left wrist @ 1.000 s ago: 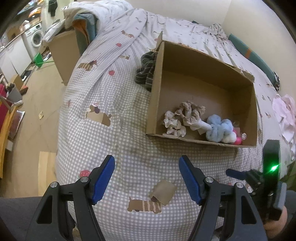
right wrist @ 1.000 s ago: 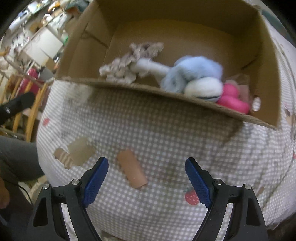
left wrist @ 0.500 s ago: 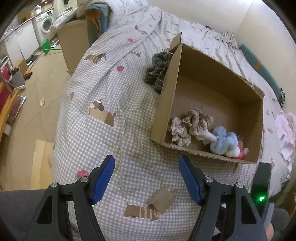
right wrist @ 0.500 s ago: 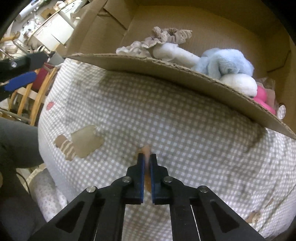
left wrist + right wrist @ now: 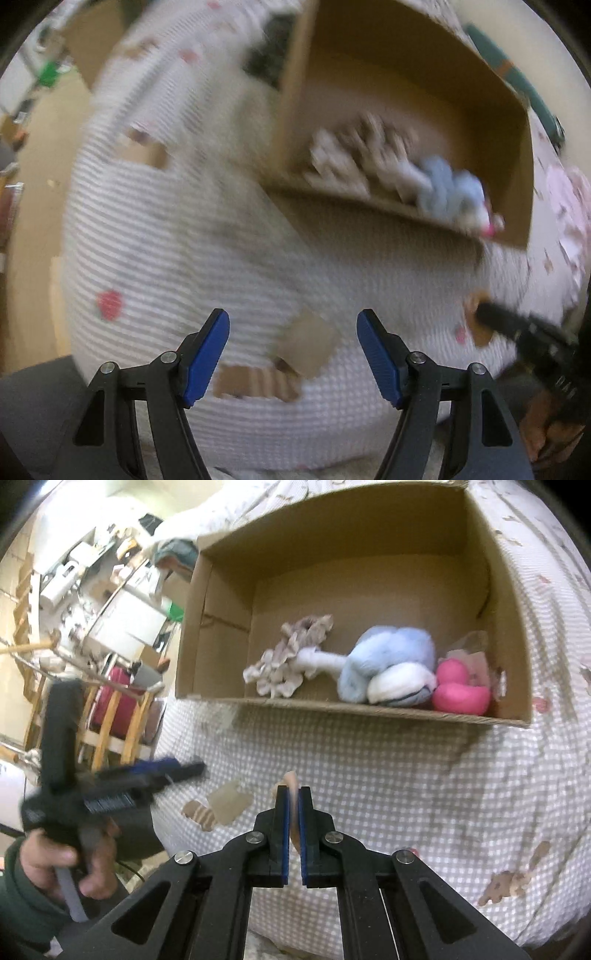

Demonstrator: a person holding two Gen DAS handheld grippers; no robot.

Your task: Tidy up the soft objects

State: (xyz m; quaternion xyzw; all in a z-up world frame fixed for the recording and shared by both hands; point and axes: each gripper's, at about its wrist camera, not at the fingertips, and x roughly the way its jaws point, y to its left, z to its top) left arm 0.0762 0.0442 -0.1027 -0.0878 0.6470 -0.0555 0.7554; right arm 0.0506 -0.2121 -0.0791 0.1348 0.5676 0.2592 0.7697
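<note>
Here the right gripper [image 5: 293, 805] is clamped on a small peach soft piece [image 5: 291, 781], with the cardboard box [image 5: 229, 590] ahead of it. The left gripper [image 5: 293, 334], off to its left, stands open and empty over the checked bedcover [image 5: 177, 229].

The right gripper [image 5: 291, 808] points steeply down, its blue fingers [image 5: 283, 834] pinched nearly together. The left gripper [image 5: 293, 354] also points down, fingers [image 5: 207, 356] spread wide with nothing between them, gripped by a hand [image 5: 64, 864] in a green sleeve [image 5: 22, 912].

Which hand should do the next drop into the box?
Right. Its tool is already shut on a small peach piece, facing the cardboard box. The left tool is open with nothing in it.
</note>
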